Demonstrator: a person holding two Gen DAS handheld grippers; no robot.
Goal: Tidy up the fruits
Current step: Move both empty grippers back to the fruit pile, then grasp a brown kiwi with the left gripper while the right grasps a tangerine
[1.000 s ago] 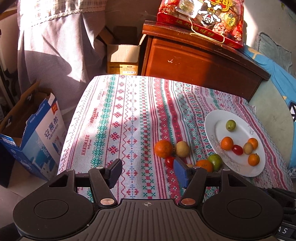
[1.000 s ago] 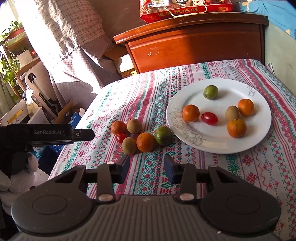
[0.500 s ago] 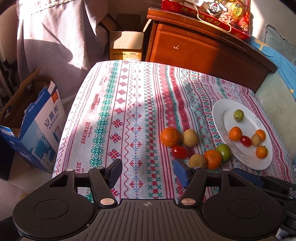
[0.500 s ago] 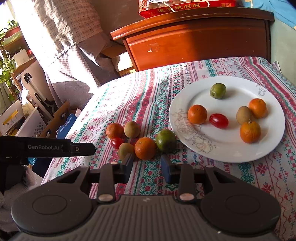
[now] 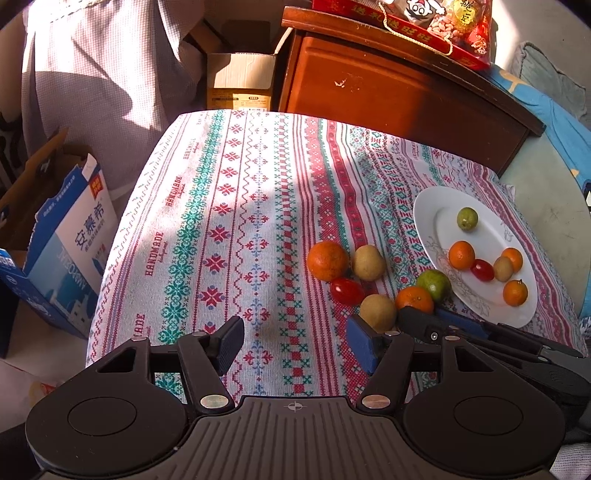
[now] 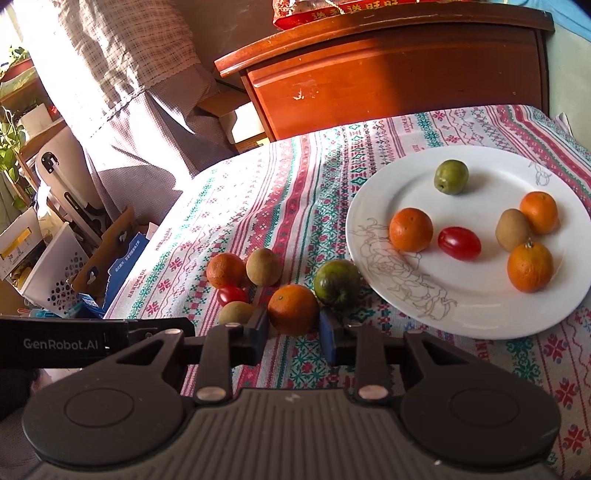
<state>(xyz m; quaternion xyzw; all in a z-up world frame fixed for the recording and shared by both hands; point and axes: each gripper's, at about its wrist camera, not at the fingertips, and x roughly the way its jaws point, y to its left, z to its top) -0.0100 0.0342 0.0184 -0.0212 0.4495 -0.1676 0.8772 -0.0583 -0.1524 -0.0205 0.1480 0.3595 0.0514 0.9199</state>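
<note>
On the patterned tablecloth, left of a white plate [image 6: 480, 314], lie loose fruits: two oranges, two kiwis, a cherry tomato [image 6: 232, 294] and a green fruit [image 6: 337, 282]. The plate holds several more fruits. My right gripper [image 6: 293, 330] is low at the near orange [image 6: 293, 309]. Its jaws are closing, and the pads touch the orange's two sides. From the left wrist, the same orange [image 5: 414, 299] shows just beyond the right gripper [image 5: 424, 314]. My left gripper [image 5: 295, 343] hangs open above bare cloth, left of the fruit cluster, with nothing between its fingers.
A wooden cabinet [image 6: 388, 81] stands behind the table with a red snack bag [image 5: 406, 22] on top. Checked fabric [image 6: 129, 74] hangs at the far left. A blue and white carton [image 5: 66, 251] and a cardboard box [image 5: 240, 81] sit on the floor.
My right gripper has come forward and down to the near orange, and its jaws have narrowed around it. The left gripper has stayed open and roughly in place.
</note>
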